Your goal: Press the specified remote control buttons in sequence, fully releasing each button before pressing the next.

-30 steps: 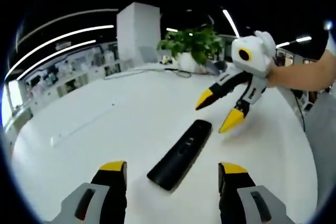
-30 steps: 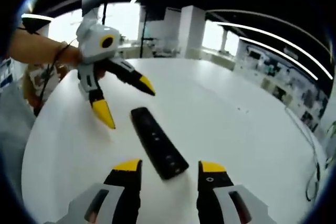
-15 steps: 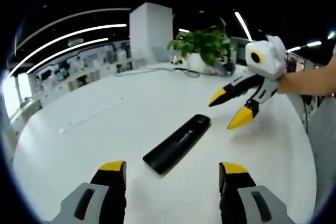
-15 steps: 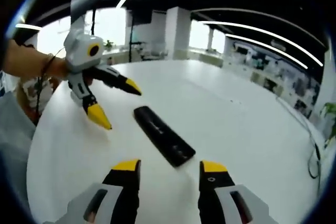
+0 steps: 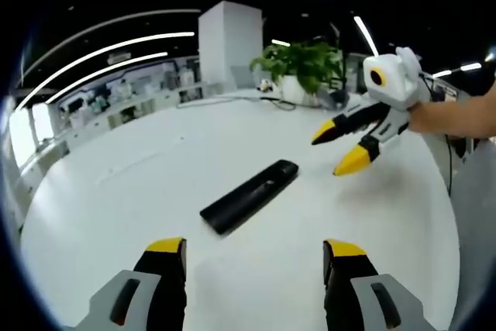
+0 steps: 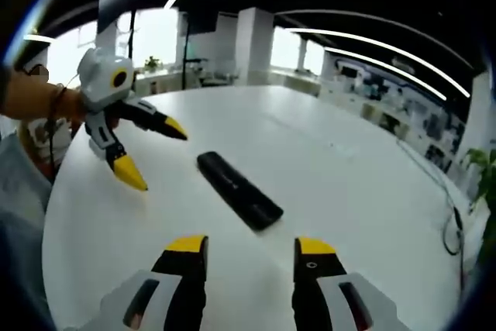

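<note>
Above remote (image 5: 249,195), both tongs (image 5: 254,247) (image 6: 252,245) agape.

In the left gripper view the remote control (image 5: 249,196) lies on the table (image 5: 139,191) at frame centre, running from lower left to upper right, with the right gripper (image 5: 346,147) at upper right and a plant (image 5: 298,67) behind at the table's far edge. In the right gripper view the remote control (image 6: 238,189) lies at centre, and the left gripper (image 6: 152,154) hangs to its upper left.
</note>
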{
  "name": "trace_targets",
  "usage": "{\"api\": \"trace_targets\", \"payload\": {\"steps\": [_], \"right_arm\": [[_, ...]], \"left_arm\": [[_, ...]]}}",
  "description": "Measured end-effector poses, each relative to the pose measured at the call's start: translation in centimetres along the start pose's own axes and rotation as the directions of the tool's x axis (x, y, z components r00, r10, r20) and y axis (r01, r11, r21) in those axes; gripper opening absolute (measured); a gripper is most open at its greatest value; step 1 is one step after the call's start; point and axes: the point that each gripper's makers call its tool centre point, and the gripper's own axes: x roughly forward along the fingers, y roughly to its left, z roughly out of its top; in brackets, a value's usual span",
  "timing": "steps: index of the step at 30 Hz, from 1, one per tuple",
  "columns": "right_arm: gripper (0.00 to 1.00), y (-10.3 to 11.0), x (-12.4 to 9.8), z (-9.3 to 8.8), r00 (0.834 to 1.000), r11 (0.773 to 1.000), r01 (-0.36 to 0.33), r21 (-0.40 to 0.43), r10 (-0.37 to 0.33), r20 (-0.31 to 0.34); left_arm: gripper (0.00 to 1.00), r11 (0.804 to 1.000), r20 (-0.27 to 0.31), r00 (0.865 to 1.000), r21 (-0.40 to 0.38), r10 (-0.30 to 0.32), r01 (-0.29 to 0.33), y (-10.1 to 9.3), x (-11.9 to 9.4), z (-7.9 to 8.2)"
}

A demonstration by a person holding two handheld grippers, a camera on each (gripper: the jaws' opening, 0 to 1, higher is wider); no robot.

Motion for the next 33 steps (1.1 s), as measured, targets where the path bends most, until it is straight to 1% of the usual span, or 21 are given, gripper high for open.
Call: {"api": "trace_targets", "payload": {"steps": [6,12,19,23,26,33], "right_arm": [[0.41,0.3,-0.9,-0.1,1.000,1.000,0.005,-0.018,-0.005,-0.011],[0.40,0.9,-1.6,-0.6,1.000,1.000,0.007,-0.026,-0.008,-0.026],[0.40,2.2,-2.7,-1.4,0.999,0.999,-0.004,-0.045,0.002,-0.050],[0.40,2.6,-3.3,-1.6,0.999,1.000,-0.005,-0.031,0.003,-0.054],[0.40,3.1,-3.8,-1.6,0.999,1.000,-0.010,-0.018,0.009,-0.047],[0.39,4.3,-5.2,-2.0,0.998,1.000,-0.010,-0.006,0.009,-0.057]], "left_arm": [[0.74,1.000,0.004,1.000,0.000,0.010,-0.010,-0.6,-0.9,0.0],[0.74,1.000,0.003,1.000,0.018,0.016,-0.017,-1.6,-1.9,-0.1],[0.73,1.000,-0.007,1.000,0.013,0.023,-0.023,-2.6,-3.0,-1.0],[0.73,1.000,-0.017,0.999,0.004,0.029,-0.029,-2.9,-3.7,-1.7],[0.73,0.999,-0.018,0.999,-0.003,0.033,-0.033,-3.1,-4.1,-1.9],[0.73,0.999,-0.021,0.999,-0.010,0.039,-0.039,-4.2,-5.1,-2.3]]}}
